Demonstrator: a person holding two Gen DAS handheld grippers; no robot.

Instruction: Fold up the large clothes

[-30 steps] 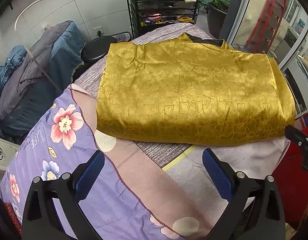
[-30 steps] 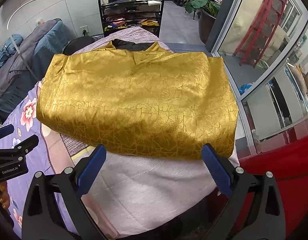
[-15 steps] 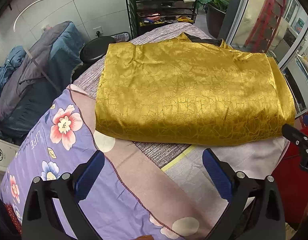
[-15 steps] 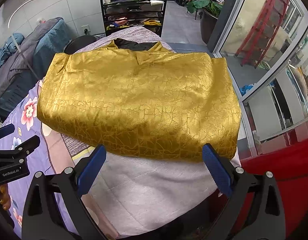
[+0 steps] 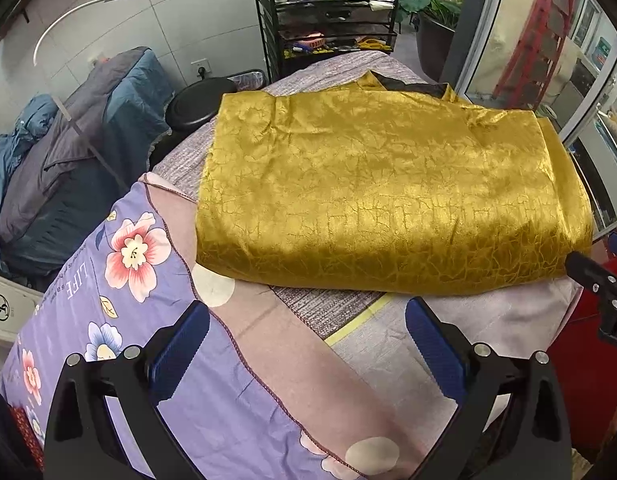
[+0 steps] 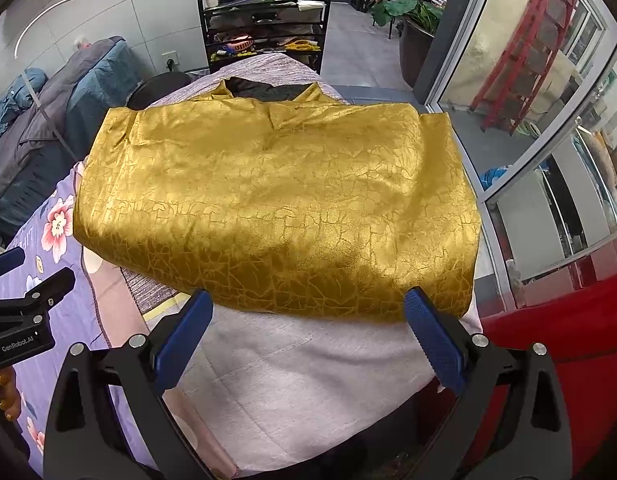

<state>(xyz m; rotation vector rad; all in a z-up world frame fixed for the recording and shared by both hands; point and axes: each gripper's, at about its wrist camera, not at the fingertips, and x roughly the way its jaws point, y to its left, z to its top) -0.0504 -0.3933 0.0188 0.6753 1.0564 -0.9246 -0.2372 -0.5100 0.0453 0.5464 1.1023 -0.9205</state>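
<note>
1. The gold garment [image 6: 276, 208] lies folded on the bed, long axis crosswise.
2. The right gripper [image 6: 306, 334], spread wide and empty, sits nearest its front hem.
3. The left gripper [image 5: 306, 346] (equally agape) hangs farther back.

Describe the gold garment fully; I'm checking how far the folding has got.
The gold garment is shiny, satin-like cloth with a crackle pattern, folded into a broad rectangle lying flat on the bed. A collar with dark lining shows at its far edge. Its left corner overlaps the floral sheet. Both the left gripper and the right gripper are open, short of its near edge.
</note>
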